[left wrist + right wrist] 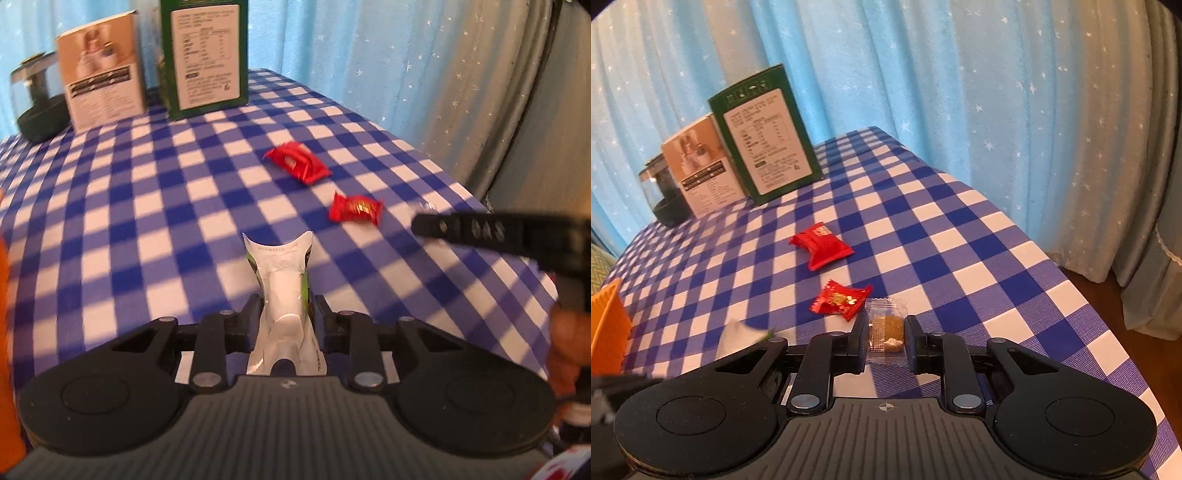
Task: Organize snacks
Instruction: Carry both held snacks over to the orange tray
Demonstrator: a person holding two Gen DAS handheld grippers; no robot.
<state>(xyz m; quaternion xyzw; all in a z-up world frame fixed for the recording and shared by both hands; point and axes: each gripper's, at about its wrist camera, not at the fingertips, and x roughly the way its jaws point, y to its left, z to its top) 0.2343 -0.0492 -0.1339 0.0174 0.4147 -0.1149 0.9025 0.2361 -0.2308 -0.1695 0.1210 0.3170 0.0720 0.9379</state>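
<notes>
Each gripper pinches one snack, ready to sort it.

The left gripper squeezes a white and green crinkly packet above the checked tablecloth. The right gripper hugs a small clear candy wrapper beside two red packets; an orange basket waits nearby.

Both wrist cameras are looking low and close along their fingers across the checkered tablecloth toward its far edge, sharing the green box and two red snack packets.
</notes>
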